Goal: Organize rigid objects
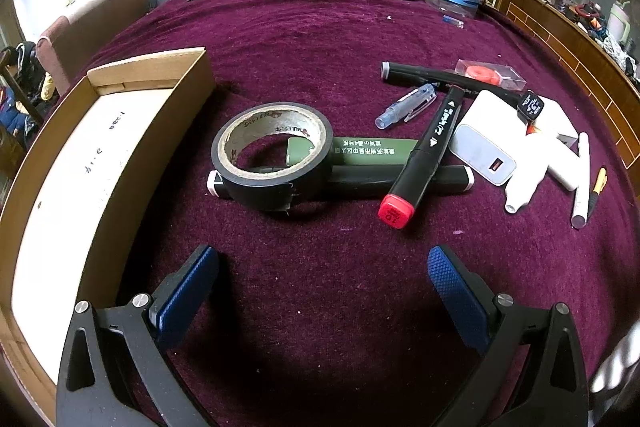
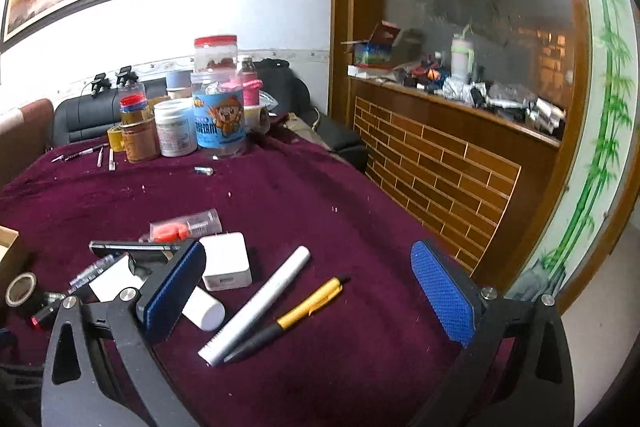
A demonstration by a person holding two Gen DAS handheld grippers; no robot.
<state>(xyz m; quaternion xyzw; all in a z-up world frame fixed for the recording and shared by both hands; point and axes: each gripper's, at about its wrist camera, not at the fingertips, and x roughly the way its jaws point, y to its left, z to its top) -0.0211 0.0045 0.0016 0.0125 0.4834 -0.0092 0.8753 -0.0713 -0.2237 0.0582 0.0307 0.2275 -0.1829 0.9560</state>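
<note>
Your left gripper (image 1: 322, 279) is a matte black frame whose two arms each have a triangular cut-out near the base and two round silver screw heads close to where the finger begins. Each of its fingers carries a long dark-blue pad (image 1: 456, 291) with a fine diamond-knurled texture facing inward, seated on a pale grey backing piece on the left-hand side. Your right gripper (image 2: 310, 291) is built the same: black arms with triangular openings, paired silver screws, and blue textured pads (image 2: 444, 293), the right-hand one looking a brighter blue.
</note>
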